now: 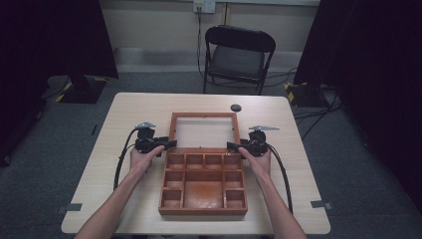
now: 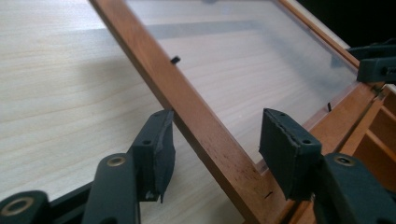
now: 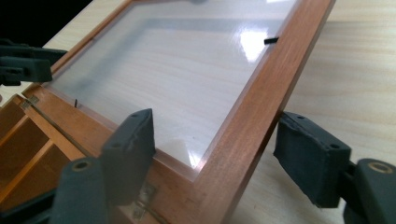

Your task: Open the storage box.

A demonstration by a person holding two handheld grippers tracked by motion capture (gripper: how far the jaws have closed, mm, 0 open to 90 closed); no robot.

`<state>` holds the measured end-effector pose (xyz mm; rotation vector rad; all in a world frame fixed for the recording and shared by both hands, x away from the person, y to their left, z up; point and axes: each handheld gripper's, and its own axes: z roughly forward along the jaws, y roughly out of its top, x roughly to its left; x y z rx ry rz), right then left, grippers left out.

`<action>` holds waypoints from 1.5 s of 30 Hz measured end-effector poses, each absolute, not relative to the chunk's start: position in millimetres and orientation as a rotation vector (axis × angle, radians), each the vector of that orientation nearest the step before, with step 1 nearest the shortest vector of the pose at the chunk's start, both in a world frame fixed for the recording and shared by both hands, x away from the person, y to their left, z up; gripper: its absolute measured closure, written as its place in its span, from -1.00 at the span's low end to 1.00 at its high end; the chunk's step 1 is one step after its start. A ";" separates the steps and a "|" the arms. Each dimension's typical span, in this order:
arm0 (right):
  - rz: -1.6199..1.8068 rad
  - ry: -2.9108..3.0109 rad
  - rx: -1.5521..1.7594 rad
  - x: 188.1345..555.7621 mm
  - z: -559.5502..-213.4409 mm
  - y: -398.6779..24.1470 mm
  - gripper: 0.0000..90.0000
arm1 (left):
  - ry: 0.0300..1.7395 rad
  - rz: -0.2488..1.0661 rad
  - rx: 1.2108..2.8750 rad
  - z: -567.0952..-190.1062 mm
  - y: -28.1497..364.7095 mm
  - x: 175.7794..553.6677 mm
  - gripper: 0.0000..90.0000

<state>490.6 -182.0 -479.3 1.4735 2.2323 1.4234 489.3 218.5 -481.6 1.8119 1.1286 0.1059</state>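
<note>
Forearms reach in; both grippers' fingers [image 2: 154, 149] straddle lid [image 1: 203, 116] rails

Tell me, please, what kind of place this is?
Probably a recording studio or lab, not a home: dark curtains flank a bare table, cables run over grey carpet, and a folding chair stands beside a wall socket.

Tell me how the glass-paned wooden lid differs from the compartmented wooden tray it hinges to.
The glass-paned wooden lid is a thin frame around a clear pane, and the table shows through it; the compartmented wooden tray has a solid floor split by dividers into many cells. The lid is folded back, farther from the person; the tray lies nearer. The left gripper and right gripper each straddle a lid rail, not the tray. Both share reddish-brown wood.
</note>
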 end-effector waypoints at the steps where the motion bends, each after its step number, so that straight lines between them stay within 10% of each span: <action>1: 1.441 2.232 1.497 491.6 -481.6 -183.3 -0.38 | 1.122 0.099 1.810 -482.6 219.0 489.6 0.01; 45: 1.389 2.209 1.361 431.4 -440.7 -224.1 -0.44 | 1.036 0.233 1.914 -447.7 242.3 429.1 -0.28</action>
